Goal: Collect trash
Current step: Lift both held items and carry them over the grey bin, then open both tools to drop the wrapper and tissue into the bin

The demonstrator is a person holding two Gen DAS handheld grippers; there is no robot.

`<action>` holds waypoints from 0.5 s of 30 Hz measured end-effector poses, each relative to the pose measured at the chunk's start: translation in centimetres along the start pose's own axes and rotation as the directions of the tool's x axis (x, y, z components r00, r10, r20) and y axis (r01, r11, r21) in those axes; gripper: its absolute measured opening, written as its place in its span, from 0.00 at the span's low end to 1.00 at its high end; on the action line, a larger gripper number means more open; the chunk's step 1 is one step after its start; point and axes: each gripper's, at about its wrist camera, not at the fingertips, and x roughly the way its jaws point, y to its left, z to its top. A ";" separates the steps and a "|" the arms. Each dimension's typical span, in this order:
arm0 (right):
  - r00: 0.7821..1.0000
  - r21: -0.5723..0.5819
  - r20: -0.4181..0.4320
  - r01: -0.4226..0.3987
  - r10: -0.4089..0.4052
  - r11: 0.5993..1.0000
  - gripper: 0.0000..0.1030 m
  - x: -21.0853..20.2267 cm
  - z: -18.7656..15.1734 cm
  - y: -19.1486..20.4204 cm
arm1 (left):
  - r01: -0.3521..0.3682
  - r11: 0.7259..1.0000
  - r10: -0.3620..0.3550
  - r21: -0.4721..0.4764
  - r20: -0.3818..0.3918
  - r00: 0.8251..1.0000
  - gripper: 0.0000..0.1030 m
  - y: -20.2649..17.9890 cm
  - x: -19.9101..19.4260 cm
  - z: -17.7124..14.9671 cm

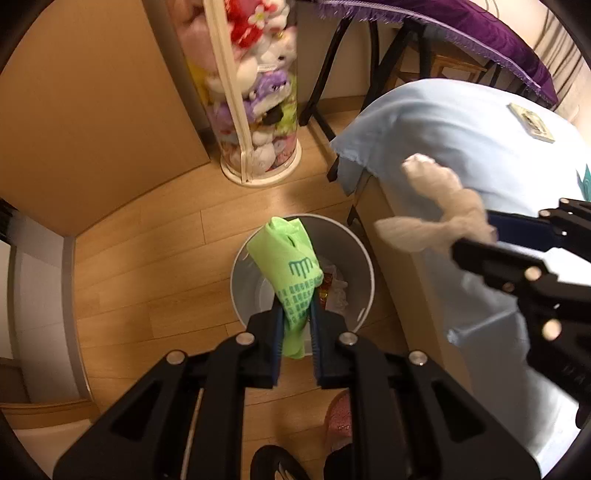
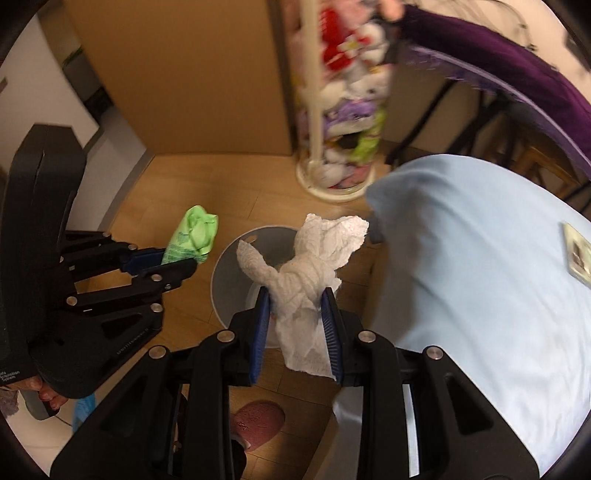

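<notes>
Left wrist: left hand-held gripper [image 1: 297, 317] pinches green wrapper [image 1: 290, 266]; right hand-held gripper [image 2: 295, 310] pinches tissue [image 2: 306, 266].

A home room: wood floor [image 1: 147, 280], tube of plush toys [image 1: 258, 92], pink slipper [image 2: 258, 421], cloth-covered table [image 1: 461, 147].

Below me runs a light wooden floor [image 1: 155, 266]. At the far side I see a tall clear cylinder [image 1: 255, 110] with a cream zip strip, stuffed with plush toys and standing upright against a tan panel [image 1: 92, 110]. To my right sits a table draped in a pale blue cloth [image 1: 461, 140], with a small flat card [image 1: 531, 122] lying on top. Behind it hangs purple fringed fabric [image 1: 480, 26] over black chair legs [image 1: 325, 74]. A pink slipper [image 2: 258, 421] lies near my feet.
</notes>
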 end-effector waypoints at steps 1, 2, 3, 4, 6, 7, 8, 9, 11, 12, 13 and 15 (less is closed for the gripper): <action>1.000 -0.014 -0.012 -0.005 0.005 1.000 0.26 1.1 0.3 0.5 | 0.001 1.000 -0.001 -0.007 0.000 1.000 0.15 0.3 0.6 -0.1; 1.000 -0.025 -0.019 -0.008 0.008 1.000 0.26 1.9 0.4 0.9 | 0.004 1.000 -0.004 -0.015 0.001 1.000 0.16 0.7 1.3 -0.2; 1.000 -0.038 -0.026 -0.009 0.008 0.999 0.26 2.6 0.6 1.3 | 0.009 1.000 -0.009 -0.022 0.003 1.000 0.16 1.1 2.0 -0.3; 0.999 -0.050 -0.032 -0.009 0.007 0.999 0.26 3.4 0.7 1.7 | 0.016 1.000 -0.016 -0.026 0.002 1.000 0.16 1.4 2.5 -0.5; 0.999 -0.068 -0.043 -0.010 0.007 0.998 0.26 4.8 1.0 2.2 | 0.029 0.999 -0.030 -0.028 -0.004 1.000 0.16 1.9 3.6 -0.6; 0.999 -0.075 -0.048 -0.011 0.007 0.997 0.26 5.4 1.1 2.3 | 0.032 0.999 -0.033 -0.025 -0.006 0.999 0.16 2.1 4.2 -0.7; 0.999 -0.081 -0.053 -0.010 0.006 0.997 0.27 6.1 1.2 2.5 | 0.036 0.999 -0.036 -0.023 -0.009 0.999 0.16 2.4 4.7 -0.8; 0.998 -0.086 -0.057 -0.010 0.005 0.996 0.29 6.6 1.3 2.8 | 0.038 0.999 -0.038 -0.021 -0.014 0.999 0.16 2.5 5.1 -0.9; 0.998 -0.093 -0.068 -0.004 -0.002 0.996 0.47 7.7 1.5 3.1 | 0.023 1.000 -0.023 -0.018 -0.030 0.999 0.21 2.9 5.8 -1.1; 0.997 -0.099 -0.072 0.002 -0.009 0.995 0.50 7.9 1.5 3.1 | 0.009 1.000 -0.010 -0.019 -0.031 0.999 0.29 3.1 5.9 -1.2; 0.997 -0.105 -0.069 0.013 -0.020 0.994 0.51 8.1 1.5 3.3 | -0.004 1.000 0.003 -0.020 -0.029 1.000 0.33 3.2 6.0 -1.2; 0.997 -0.106 -0.072 0.012 -0.019 0.994 0.53 8.3 1.4 3.4 | -0.008 1.000 0.008 -0.026 -0.016 1.000 0.61 3.6 5.6 -1.7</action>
